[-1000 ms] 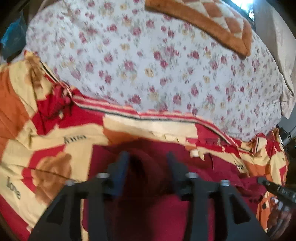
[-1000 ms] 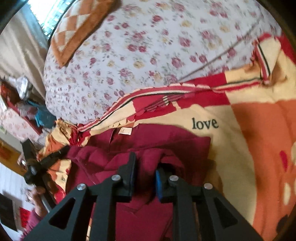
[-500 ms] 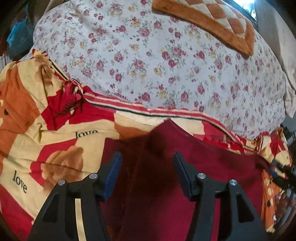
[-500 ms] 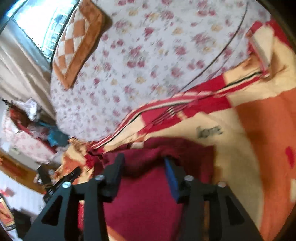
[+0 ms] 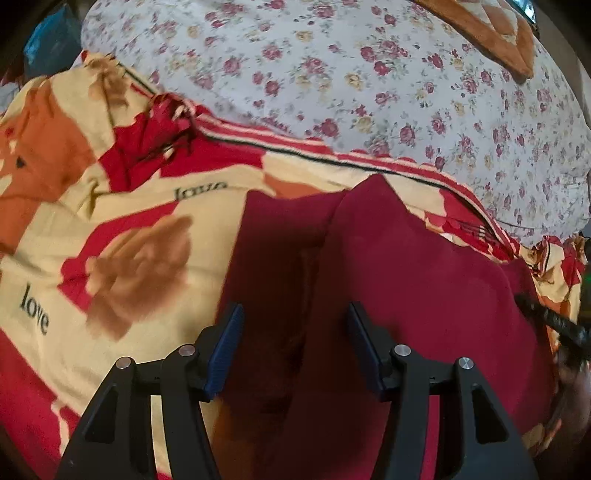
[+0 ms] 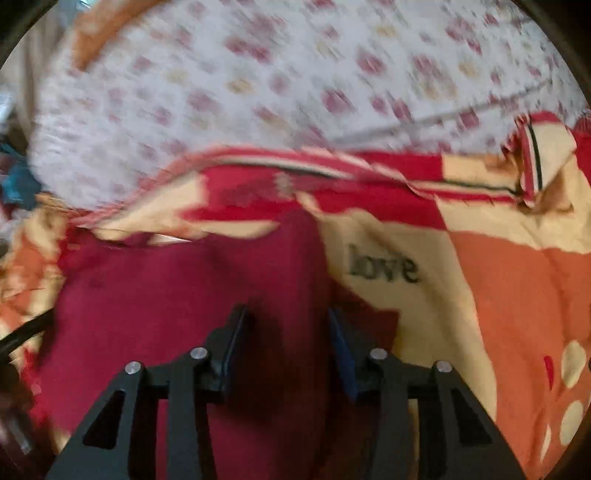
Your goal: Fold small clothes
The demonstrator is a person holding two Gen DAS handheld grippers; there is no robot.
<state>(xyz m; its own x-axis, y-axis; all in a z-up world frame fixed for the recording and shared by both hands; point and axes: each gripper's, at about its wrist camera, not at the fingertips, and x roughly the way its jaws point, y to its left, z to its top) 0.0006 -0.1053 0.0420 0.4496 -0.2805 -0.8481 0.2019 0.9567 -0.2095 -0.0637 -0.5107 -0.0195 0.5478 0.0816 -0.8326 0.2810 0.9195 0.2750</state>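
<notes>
A maroon garment [image 5: 424, 280] lies spread on a red, cream and orange blanket [image 5: 122, 229], with a raised fold running up its middle. My left gripper [image 5: 294, 314] hovers open over that fold, its pads clear of the cloth. In the right wrist view the same garment [image 6: 177, 295] fills the lower left, its right edge beside the word "love" on the blanket [image 6: 517, 295]. My right gripper [image 6: 286, 314] is low over that edge. Its jaws are closing with maroon cloth beneath them, and the pads stand apart. This view is blurred by motion.
A white sheet with red flowers [image 5: 369, 92] covers the bed beyond the blanket. An orange checked cushion [image 5: 491, 26] lies at its far corner. The other gripper's black finger [image 5: 554, 325] shows at the garment's right edge. Clutter sits beyond the bed's left side [image 6: 14, 184].
The right gripper let go of the bunched maroon cloth and opened, then narrowed a little. Both grippers came down toward the garment, which now lies spread out instead of gathered.
</notes>
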